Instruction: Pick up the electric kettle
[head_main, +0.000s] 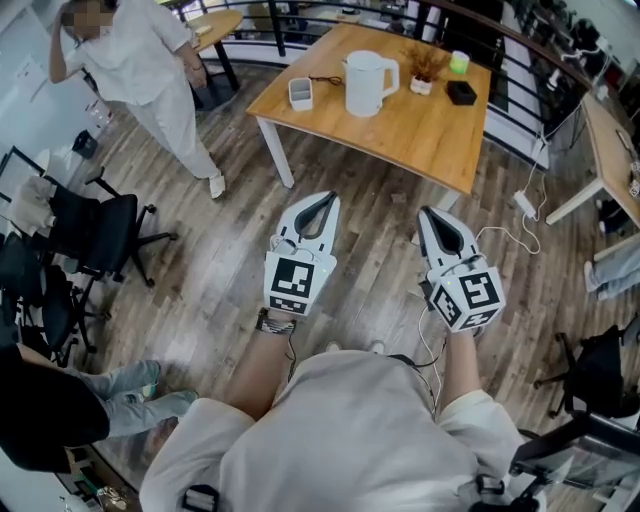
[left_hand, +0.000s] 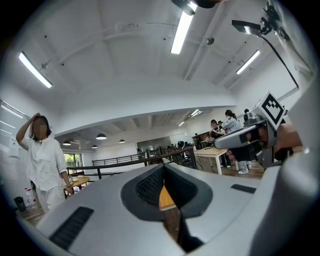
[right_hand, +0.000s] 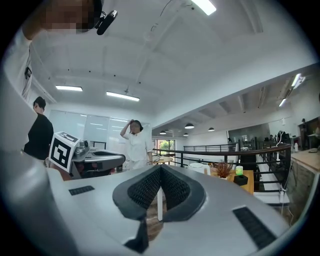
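In the head view, the left gripper (head_main: 324, 198) and right gripper (head_main: 429, 213) are held level, both pressed together and empty, with the electric kettle (head_main: 368, 83) well ahead on the table (head_main: 430, 135). In the left gripper view, only a sliver of table is seen past the closed tips. In the right gripper view, the kettle is seen ahead and slightly right. The approach is judged barely begun; closing in and spreading one gripper's jaws are called for.

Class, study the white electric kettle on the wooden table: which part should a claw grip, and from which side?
Grip the looped handle of the white electric kettle. It stands upright on the light wooden table, handle sticking out toward the head view's right, so the right claw, now shut, would probably best open and come from that side.
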